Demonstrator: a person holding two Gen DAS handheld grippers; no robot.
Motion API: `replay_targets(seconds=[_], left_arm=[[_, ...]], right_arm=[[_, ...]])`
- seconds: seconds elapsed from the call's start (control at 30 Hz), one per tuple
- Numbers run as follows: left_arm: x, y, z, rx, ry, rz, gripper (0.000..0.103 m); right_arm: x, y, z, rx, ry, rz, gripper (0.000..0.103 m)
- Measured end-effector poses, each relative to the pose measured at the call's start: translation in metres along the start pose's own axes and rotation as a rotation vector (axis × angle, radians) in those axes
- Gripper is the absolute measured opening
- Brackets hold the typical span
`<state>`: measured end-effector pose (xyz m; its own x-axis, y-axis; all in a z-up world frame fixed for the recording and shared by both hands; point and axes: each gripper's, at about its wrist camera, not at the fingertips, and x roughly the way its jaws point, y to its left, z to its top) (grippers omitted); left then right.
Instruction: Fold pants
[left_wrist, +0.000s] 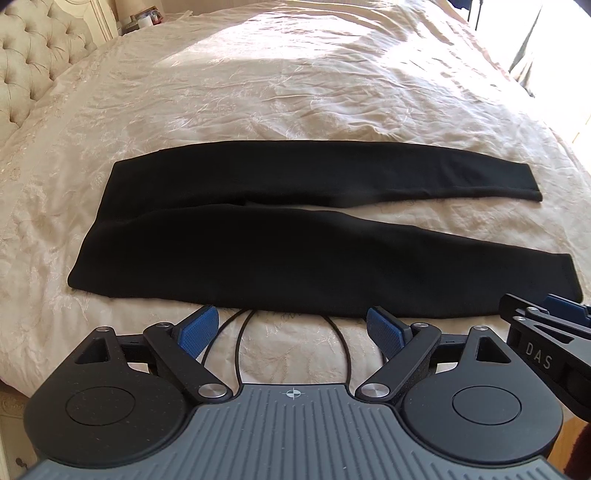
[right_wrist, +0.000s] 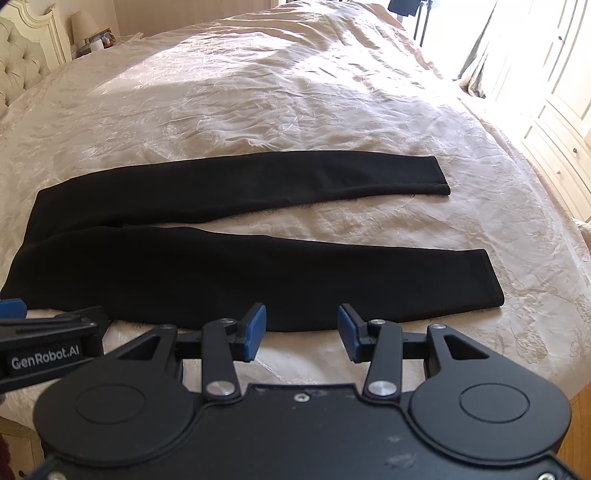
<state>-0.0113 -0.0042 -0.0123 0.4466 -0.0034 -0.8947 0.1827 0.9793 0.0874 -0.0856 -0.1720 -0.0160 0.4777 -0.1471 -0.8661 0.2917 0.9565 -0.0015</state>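
Observation:
Black pants (left_wrist: 295, 236) lie flat across the cream bedspread, waist to the left and both legs running right, slightly parted. They also show in the right wrist view (right_wrist: 236, 251). My left gripper (left_wrist: 291, 325) is open and empty, just short of the near leg's front edge. My right gripper (right_wrist: 301, 325) is open and empty, just short of the same edge, nearer the leg hem (right_wrist: 491, 280). The right gripper shows at the right edge of the left wrist view (left_wrist: 546, 317), and the left gripper at the left edge of the right wrist view (right_wrist: 51, 332).
The bed (left_wrist: 295, 92) stretches far beyond the pants. A tufted headboard (left_wrist: 33, 62) stands at the left. A nightstand with a lamp (right_wrist: 86, 27) is at the far left. White cabinets (right_wrist: 561, 122) line the right side past the bed's edge.

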Motion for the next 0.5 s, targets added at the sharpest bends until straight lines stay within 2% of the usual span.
replay_targets(seconds=[0.27, 0.37, 0.43, 0.5], left_arm=[[-0.001, 0.009, 0.000, -0.037, -0.041, 0.014, 0.088], [0.001, 0.017, 0.000, -0.067, -0.012, 0.000, 0.086], [0.003, 0.021, -0.002, -0.081, 0.008, -0.011, 0.080], [0.004, 0.024, -0.006, -0.091, 0.020, -0.011, 0.079]], right_arm=[[0.004, 0.000, 0.002, 0.005, 0.006, 0.015, 0.046], [0.005, -0.001, 0.002, 0.008, 0.010, 0.031, 0.046], [0.007, -0.001, 0.002, 0.007, 0.015, 0.047, 0.046], [0.008, -0.001, 0.000, 0.010, 0.022, 0.064, 0.046]])
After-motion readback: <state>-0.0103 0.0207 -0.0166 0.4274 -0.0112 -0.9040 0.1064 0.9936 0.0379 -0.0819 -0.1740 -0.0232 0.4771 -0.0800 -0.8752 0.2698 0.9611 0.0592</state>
